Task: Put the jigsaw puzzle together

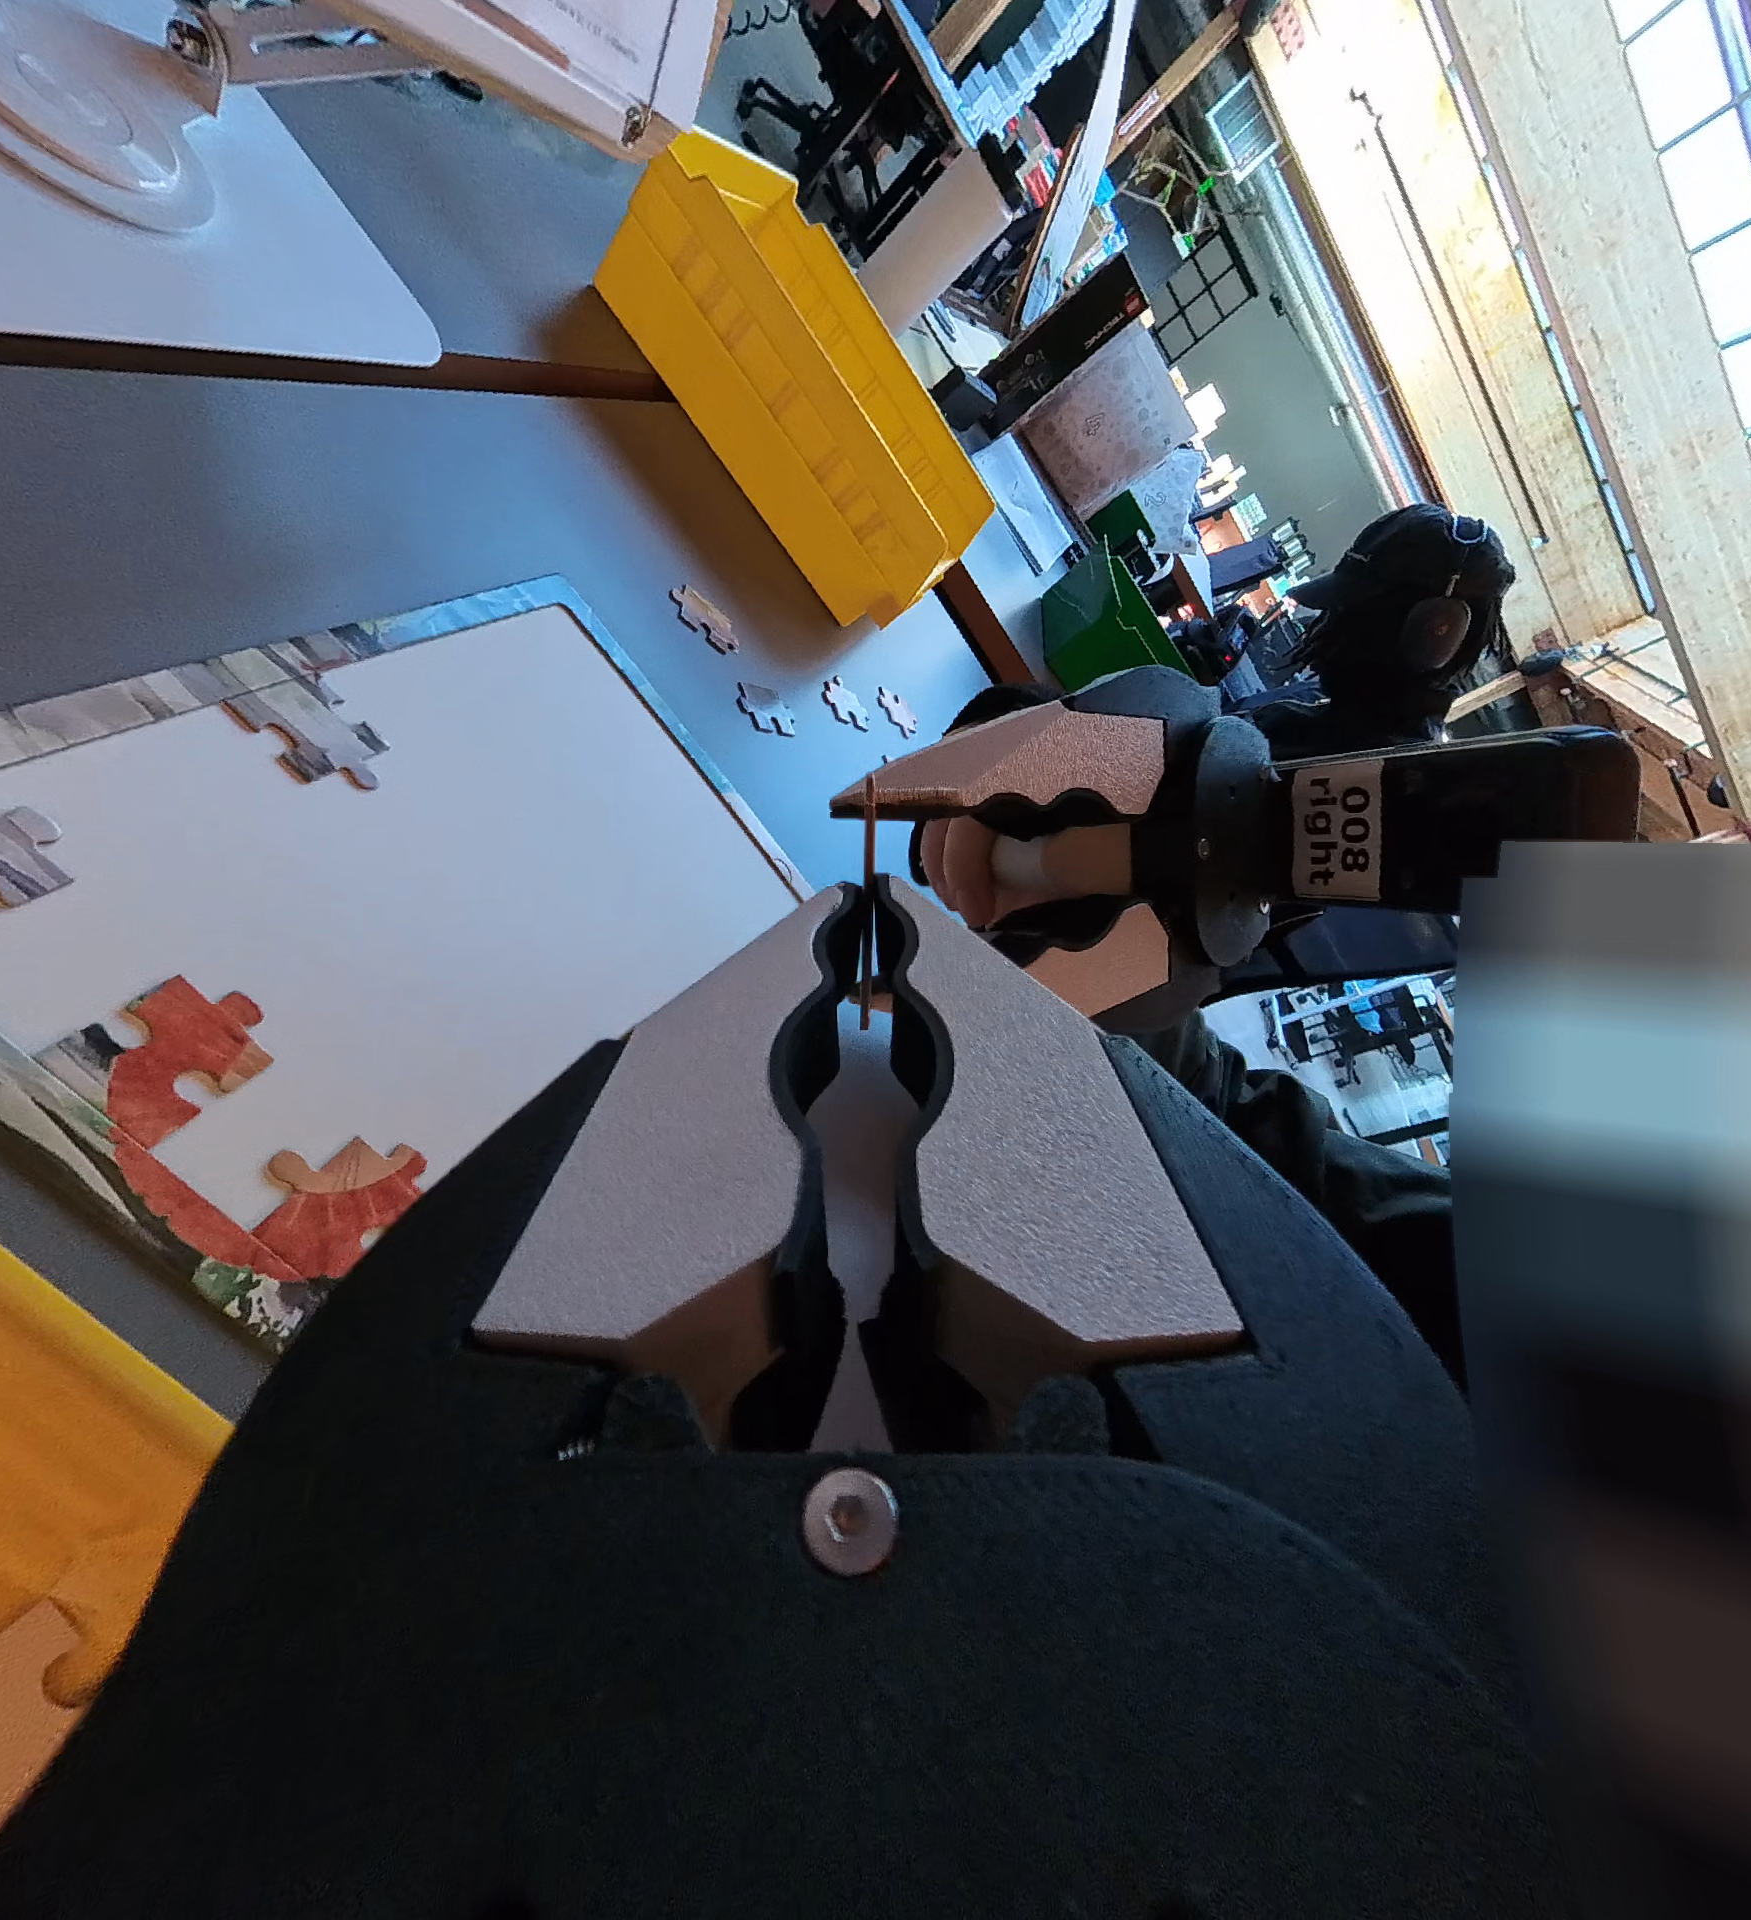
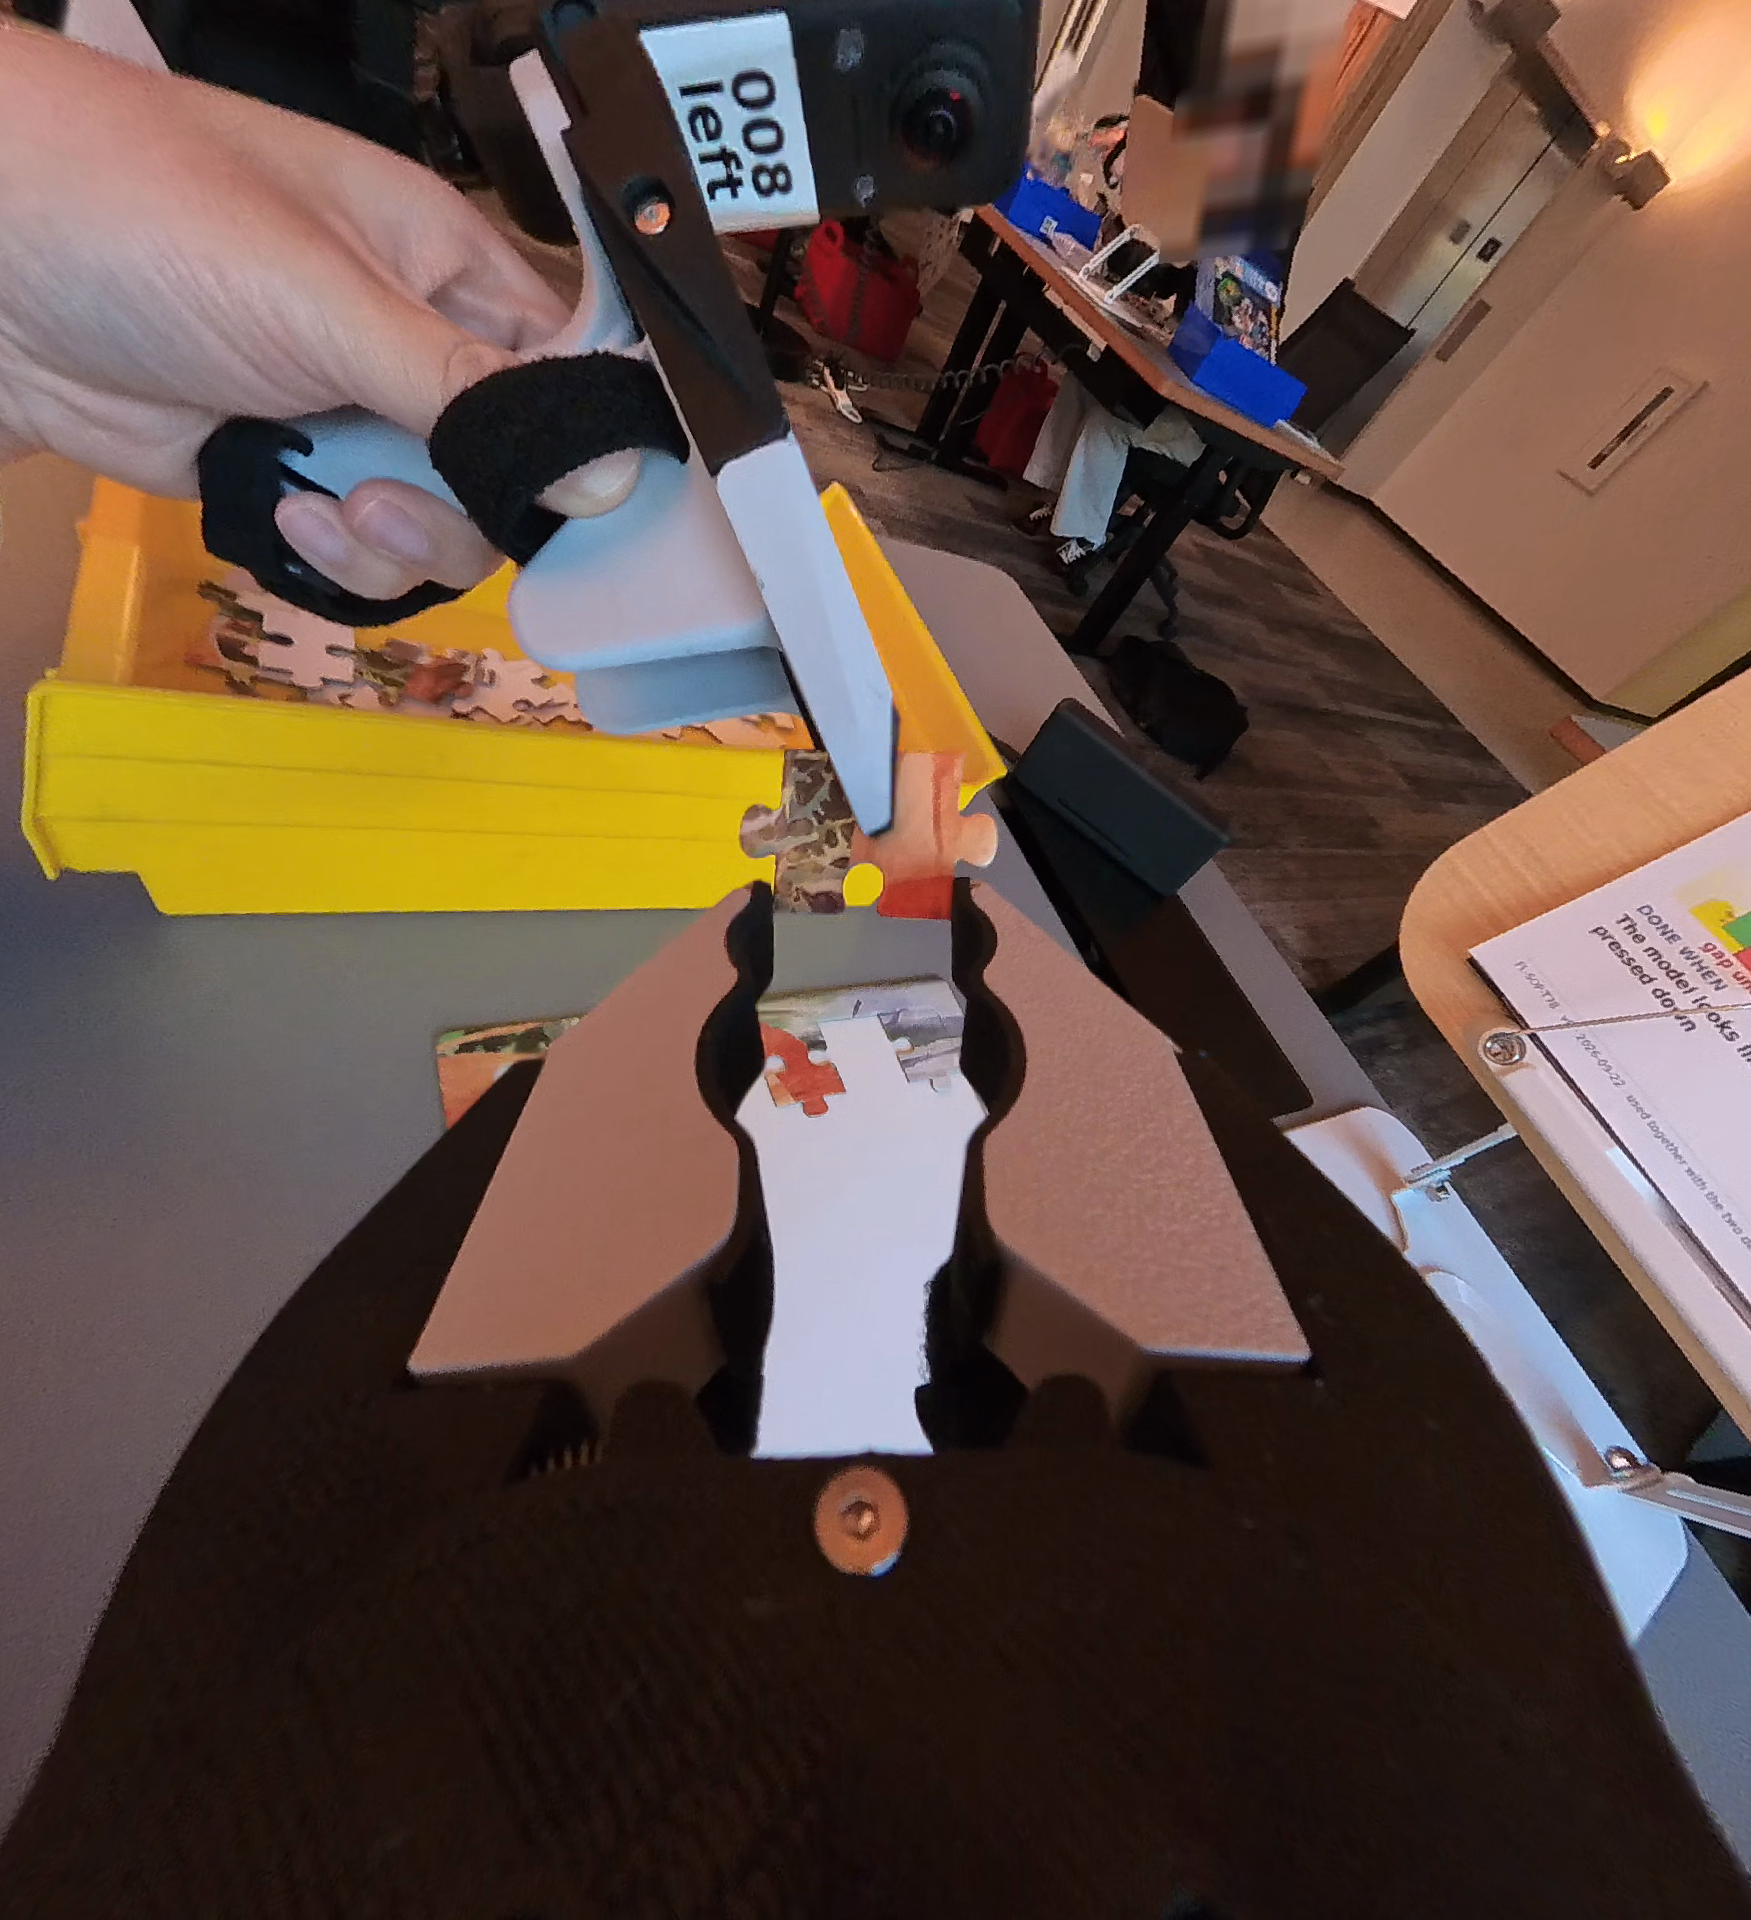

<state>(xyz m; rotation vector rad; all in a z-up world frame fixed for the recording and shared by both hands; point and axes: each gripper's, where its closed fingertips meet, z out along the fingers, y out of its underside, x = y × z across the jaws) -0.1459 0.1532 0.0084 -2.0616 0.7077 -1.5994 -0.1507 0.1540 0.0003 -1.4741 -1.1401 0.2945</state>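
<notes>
Left wrist view: grey table (image 1: pixel 227 499), then the puzzle board (image 1: pixel 497 831) lying flat, edge pcs and a red cluster in, middle mostly bare white. Yellow bin (image 1: pixel 798 384) sits past its far corner, few loose pieces (image 1: pixel 767 709) on the table beside it. Second yellow bin (image 2: pixel 414 821) in right wrist view has more pcs inside.

My left gripper (image 1: pixel 866 894) is closed on one puzzle piece (image 2: pixel 871 842), held on edge in the air above the board. My right gripper (image 2: pixel 866 914) is part open, tips either side of that pc's lower edge, nothing clamped yet afaict.

Looks like a handover/regrip. To do it well imo: close right on the red half, clear of left's tips, get firm hold before left lets go, keep pc square so the tabs line up w/ the red cluster when it's laid flat.
</notes>
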